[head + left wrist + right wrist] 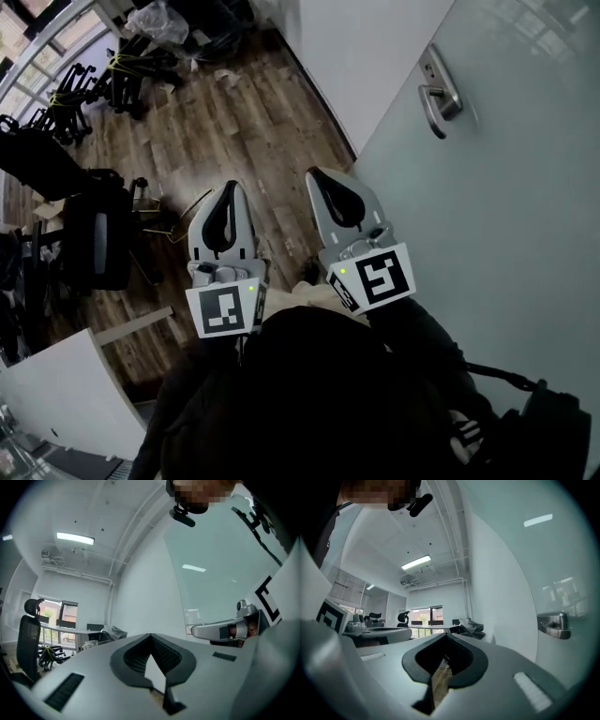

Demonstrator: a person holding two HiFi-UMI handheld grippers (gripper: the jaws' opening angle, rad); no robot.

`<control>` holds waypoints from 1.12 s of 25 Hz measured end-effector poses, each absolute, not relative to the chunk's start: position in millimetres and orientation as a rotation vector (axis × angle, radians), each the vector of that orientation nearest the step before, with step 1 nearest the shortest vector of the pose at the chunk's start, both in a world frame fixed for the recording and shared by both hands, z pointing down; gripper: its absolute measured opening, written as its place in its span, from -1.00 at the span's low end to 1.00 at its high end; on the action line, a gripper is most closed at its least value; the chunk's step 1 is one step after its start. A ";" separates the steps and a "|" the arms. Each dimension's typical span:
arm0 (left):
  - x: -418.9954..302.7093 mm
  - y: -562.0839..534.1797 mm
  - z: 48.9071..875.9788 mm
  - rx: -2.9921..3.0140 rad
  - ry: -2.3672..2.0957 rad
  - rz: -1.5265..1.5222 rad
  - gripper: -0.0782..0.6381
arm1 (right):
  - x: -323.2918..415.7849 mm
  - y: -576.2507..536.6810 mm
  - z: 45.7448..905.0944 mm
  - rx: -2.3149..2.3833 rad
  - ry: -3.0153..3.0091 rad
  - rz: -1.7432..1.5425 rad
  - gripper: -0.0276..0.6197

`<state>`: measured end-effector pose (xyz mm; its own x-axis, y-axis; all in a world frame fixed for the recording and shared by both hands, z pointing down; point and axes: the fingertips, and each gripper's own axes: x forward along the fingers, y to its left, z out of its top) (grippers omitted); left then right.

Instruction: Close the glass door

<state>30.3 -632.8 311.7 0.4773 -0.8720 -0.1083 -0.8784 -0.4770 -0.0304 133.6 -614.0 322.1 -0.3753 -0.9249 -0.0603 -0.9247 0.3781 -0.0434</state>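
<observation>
The frosted glass door [497,216] fills the right of the head view, with its metal lever handle [439,94] high on it. Both grippers are held side by side over the wooden floor, pointing away from me. My left gripper [228,186] is shut and holds nothing. My right gripper [322,174] is shut and empty too, close beside the door's edge and apart from the handle. In the right gripper view the handle [555,624] shows to the right of the closed jaws [445,634]. In the left gripper view the glass pane [220,573] stands beyond the closed jaws [151,634].
A white wall [366,56] meets the door at the floor. A black office chair [94,239] stands on the left, with black folded stands [94,84] further back. A white desk corner [66,394] lies at the lower left. Windows run along the far side.
</observation>
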 end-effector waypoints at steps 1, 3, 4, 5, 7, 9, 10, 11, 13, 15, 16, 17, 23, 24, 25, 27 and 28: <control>40.5 -644.2 313.0 -2.643 1.528 0.104 -0.79 | 140.8 -623.7 322.7 -1.724 2.543 -0.007 -0.91; 57.7 -666.0 310.7 -2.670 1.486 0.104 -0.79 | 153.5 -639.6 322.0 -1.752 2.535 -0.015 -0.91; 67.9 -678.7 305.7 -2.681 1.471 0.117 -0.79 | 161.9 -649.0 318.6 -1.769 2.527 -0.015 -0.91; 80.8 -692.8 300.0 -2.690 1.451 0.121 -0.79 | 172.8 -660.3 313.3 -1.786 2.517 -0.011 -0.91; 113.4 -722.6 290.9 -2.709 1.393 0.099 -0.79 | 201.0 -686.2 302.2 -1.827 2.491 0.001 -0.91; 143.4 -748.2 289.2 -2.743 1.320 0.065 -0.79 | 227.0 -710.5 294.9 -1.876 2.467 -0.002 -0.91; 154.9 -760.4 289.2 -2.763 1.286 0.051 -0.79 | 236.7 -722.1 291.3 -1.898 2.456 -0.006 -0.91; 165.0 -773.1 288.0 -2.784 1.256 0.044 -0.79 | 244.8 -734.0 287.1 -1.918 2.445 -0.010 -0.91; 186.2 -798.3 284.7 -2.827 1.196 0.045 -0.79 | 259.5 -756.3 280.3 -1.959 2.418 -0.020 -0.91; 211.7 -820.7 283.4 -2.867 1.126 0.056 -0.79 | 275.0 -774.6 280.3 -2.000 2.390 -0.036 -0.91; 225.7 -831.7 284.1 -2.884 1.089 0.061 -0.79 | 283.5 -783.6 282.0 -2.020 2.377 -0.043 -0.91; 240.0 -843.0 285.6 -2.901 1.054 0.062 -0.79 | 292.8 -793.3 283.5 -2.042 2.362 -0.045 -0.91; 310.6 -889.9 288.5 -2.972 0.855 0.074 -0.79 | 342.8 -823.4 277.1 -2.217 2.250 0.023 -0.91; 321.5 -891.7 288.7 -2.989 0.814 0.071 -0.79 | 353.0 -822.1 273.1 -2.258 2.216 0.034 -0.91; 332.8 -892.3 288.7 -3.006 0.770 0.067 -0.79 | 364.2 -820.4 267.5 -2.298 2.175 0.047 -0.91; 356.0 -890.3 288.0 -3.029 0.677 0.053 -0.79 | 386.0 -814.5 254.0 -2.373 2.098 0.087 -0.91; 367.4 -888.2 287.8 -3.037 0.636 0.047 -0.79 | 396.7 -810.6 248.2 -2.409 2.075 0.113 -0.91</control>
<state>367.4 -888.2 287.8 0.9155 -0.4006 -0.0377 -0.4017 -0.9152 -0.0312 396.7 -810.6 248.2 0.1472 -0.9887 -0.0276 -0.9859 -0.1490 0.0768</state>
